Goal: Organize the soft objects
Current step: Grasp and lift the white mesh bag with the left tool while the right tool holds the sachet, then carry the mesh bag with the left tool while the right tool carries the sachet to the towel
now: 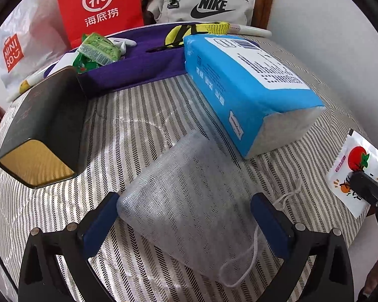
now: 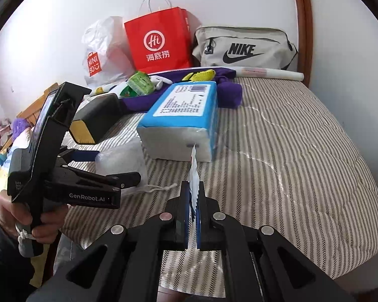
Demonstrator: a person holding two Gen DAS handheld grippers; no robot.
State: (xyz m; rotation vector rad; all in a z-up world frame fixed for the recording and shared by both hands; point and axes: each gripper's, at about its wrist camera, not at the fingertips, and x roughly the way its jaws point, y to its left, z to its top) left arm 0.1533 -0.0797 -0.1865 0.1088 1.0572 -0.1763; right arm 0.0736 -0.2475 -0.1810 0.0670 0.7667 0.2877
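A bed (image 2: 302, 136) with a striped quilt is pictured against a white wall, a red paper bag (image 2: 158, 42) and a grey Nike pouch (image 2: 244, 47) propped at its head. In the left wrist view, the left gripper (image 1: 184, 211) is seen with jaws released, straddling a translucent mesh pouch (image 1: 186, 191) that lies flat on the quilt, its white drawstring (image 1: 242, 264) looped toward 5 o'clock. A blue tissue pack (image 1: 244, 85) lies at 1 o'clock of the pouch, just beside it; an open dark tin (image 1: 42, 130) rests at 10 o'clock. The right gripper (image 2: 194, 216) is shown clenched on a white snack sachet (image 2: 194, 176), held edge-on above the quilt.

The pouch appears to be the next thing to be gathered. A clean grasp would probably be made by lowering the jaws until the pads reach the quilt, then closing across the pouch's middle, so the limp mesh is bunched rather than skimmed. The drawstring is best kept clear of the pads.
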